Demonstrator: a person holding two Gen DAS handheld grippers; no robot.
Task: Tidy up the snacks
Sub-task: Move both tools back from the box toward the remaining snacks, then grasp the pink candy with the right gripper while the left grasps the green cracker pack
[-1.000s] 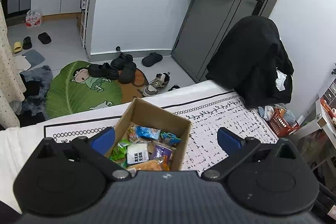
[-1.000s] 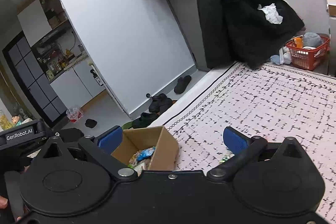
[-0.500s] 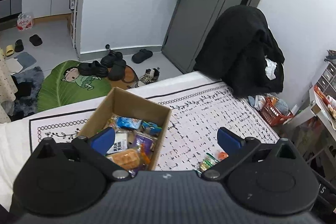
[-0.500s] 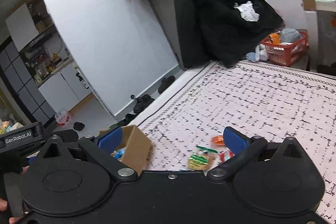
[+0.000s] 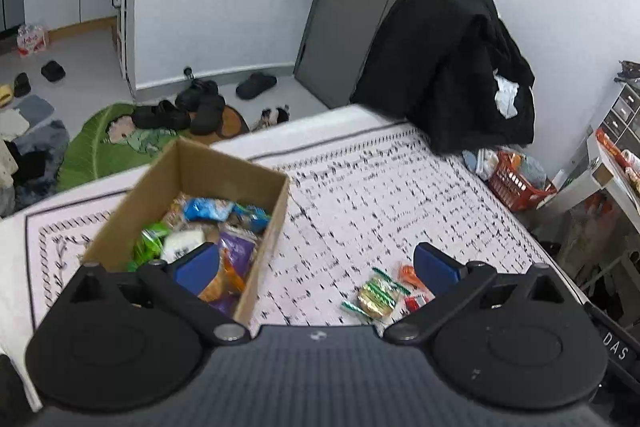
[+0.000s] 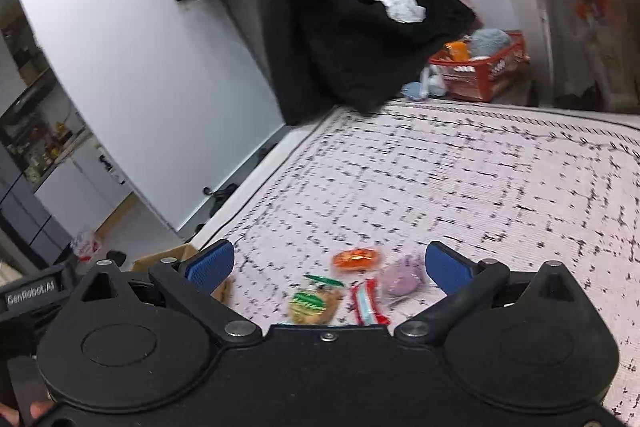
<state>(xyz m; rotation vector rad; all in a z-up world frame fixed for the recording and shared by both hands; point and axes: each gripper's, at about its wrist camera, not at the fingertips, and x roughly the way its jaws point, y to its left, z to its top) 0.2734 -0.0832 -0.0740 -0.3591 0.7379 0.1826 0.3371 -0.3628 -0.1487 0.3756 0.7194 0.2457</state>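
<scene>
From the left wrist, the left claw [image 5: 316, 269] hangs with its blue pads spread wide, gripping nothing. Below it, a cardboard box [image 5: 256, 183] filled with snack packets sits near the left edge of the bed [image 5: 392, 187]. A green-and-gold snack [image 5: 376, 297] lies just right of the box.

From the right wrist, the right claw [image 6: 328, 267] is likewise spread and empty above loose snacks: an orange packet [image 6: 356, 259], a purple packet [image 6: 402, 277], a red-and-white stick [image 6: 366, 303].

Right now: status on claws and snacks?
Left claw open, empty. Right claw open, empty. Four loose snacks on bedspread, beside box. Nothing in the way.
</scene>
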